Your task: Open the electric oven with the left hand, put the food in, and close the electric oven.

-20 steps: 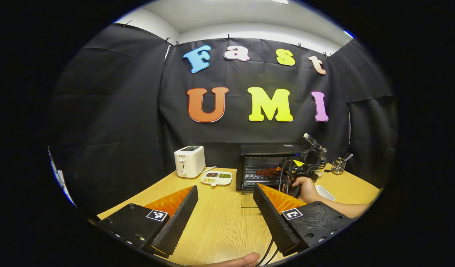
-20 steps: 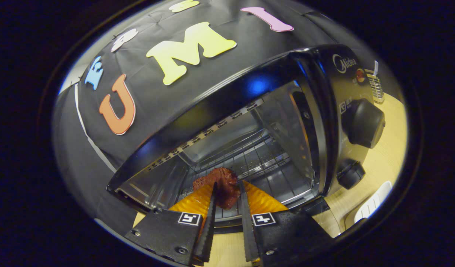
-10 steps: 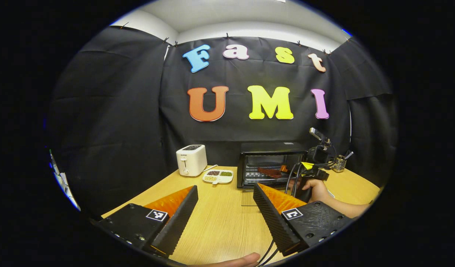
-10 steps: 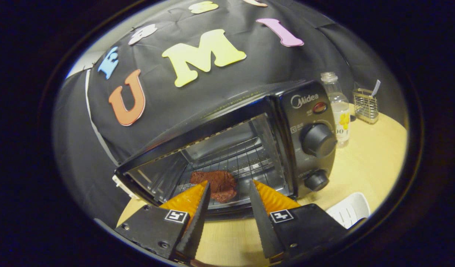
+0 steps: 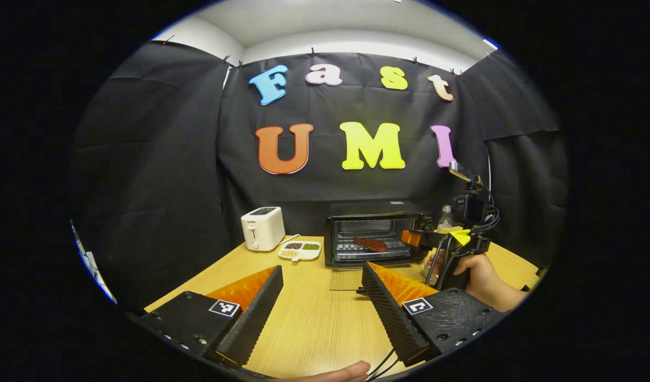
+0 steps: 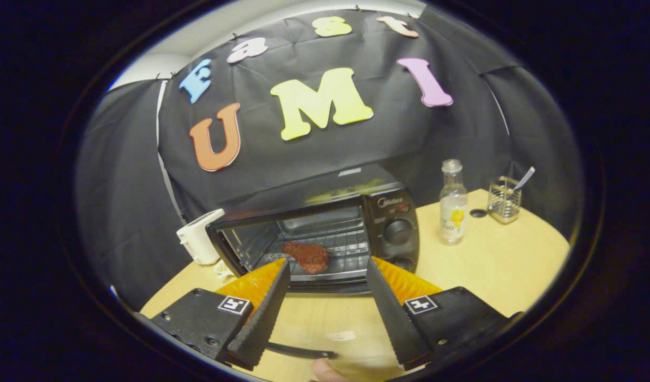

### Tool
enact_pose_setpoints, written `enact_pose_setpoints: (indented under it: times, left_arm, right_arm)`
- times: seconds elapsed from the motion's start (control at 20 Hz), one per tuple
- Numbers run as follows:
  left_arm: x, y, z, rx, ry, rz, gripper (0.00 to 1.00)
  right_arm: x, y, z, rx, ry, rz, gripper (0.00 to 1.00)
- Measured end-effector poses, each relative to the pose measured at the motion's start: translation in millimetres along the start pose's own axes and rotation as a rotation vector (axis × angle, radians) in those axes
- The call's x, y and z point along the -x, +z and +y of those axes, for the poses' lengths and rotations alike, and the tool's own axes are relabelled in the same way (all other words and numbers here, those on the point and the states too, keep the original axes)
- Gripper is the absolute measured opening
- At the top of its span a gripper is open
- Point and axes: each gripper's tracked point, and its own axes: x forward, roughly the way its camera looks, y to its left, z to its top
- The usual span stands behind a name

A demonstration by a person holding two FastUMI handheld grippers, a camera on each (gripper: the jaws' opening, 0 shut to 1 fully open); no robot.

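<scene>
Bench (image 5: 309,318), wooden, bounded behind by the black cloth wall. Oven (image 6: 325,233) at the back edge, door (image 5: 349,278) folded down flat toward the front and glassy, so its outline is faint in the left gripper view. Meat (image 6: 305,255), a reddish slab, lies on the wire rack inside the oven, left of middle; it is touched by neither gripper. Toaster (image 5: 262,228) stands left of the oven, half hidden behind the oven's corner in the right gripper view. Right gripper (image 6: 325,313): jaws wide apart and empty, in front of the oven mouth and apart from it. Left gripper (image 5: 319,313): jaws wide apart and empty, over the front of the bench, well back from the oven. Bottle (image 6: 453,209), clear, stands right of the oven; wire holder (image 6: 504,200) near the back right corner, its contents hard to make out. Divided dish (image 5: 299,250) between toaster and oven holds small dark and pale fillings, too small to identify.
</scene>
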Motion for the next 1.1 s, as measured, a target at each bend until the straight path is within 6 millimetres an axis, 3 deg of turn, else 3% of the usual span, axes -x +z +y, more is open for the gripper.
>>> enact_pose_setpoints:
  times: [0.3,0.35,0.45,0.65,0.7,0.75,0.9,1.05,1.1]
  left_arm:
    - [-17.0,-15.7,-28.8,-0.017,-0.044,0.046,0.96]
    - [-21.0,-21.3,-34.3,-0.015,-0.054,0.064,0.96]
    - [-29.8,-36.4,-45.8,-0.022,-0.066,0.108,0.96]
    - [-54.3,-67.8,-78.8,-0.037,-0.120,0.179,0.96]
    - [-61.3,-75.9,-88.6,-0.039,-0.141,0.198,0.96]
    - [-69.0,-85.3,-98.4,-0.039,-0.160,0.218,0.96]
    - [-93.8,-110.6,-121.7,-0.047,-0.196,0.276,0.96]
    - [-115.5,-136.4,-138.5,-0.069,-0.197,0.339,0.96]
    - [-120.5,-144.0,-141.2,-0.071,-0.197,0.360,0.96]
  right_arm:
    - [82.6,54.9,-22.0,0.100,-0.025,-0.145,0.94]
    - [96.1,60.8,-23.0,0.135,-0.014,-0.162,0.99]
    - [122.2,80.1,-36.2,0.158,-0.029,-0.226,0.99]
    - [173.0,98.2,-40.6,0.144,0.025,-0.273,0.96]
    - [186.4,105.7,-43.3,0.144,0.028,-0.295,1.00]
    - [198.3,116.4,-52.0,0.147,0.014,-0.322,0.96]
    - [233.7,138.3,-73.6,0.189,-0.051,-0.388,1.00]
    - [258.3,143.2,-87.7,0.195,-0.085,-0.370,0.96]
    - [266.0,148.5,-92.3,0.184,-0.091,-0.376,1.00]
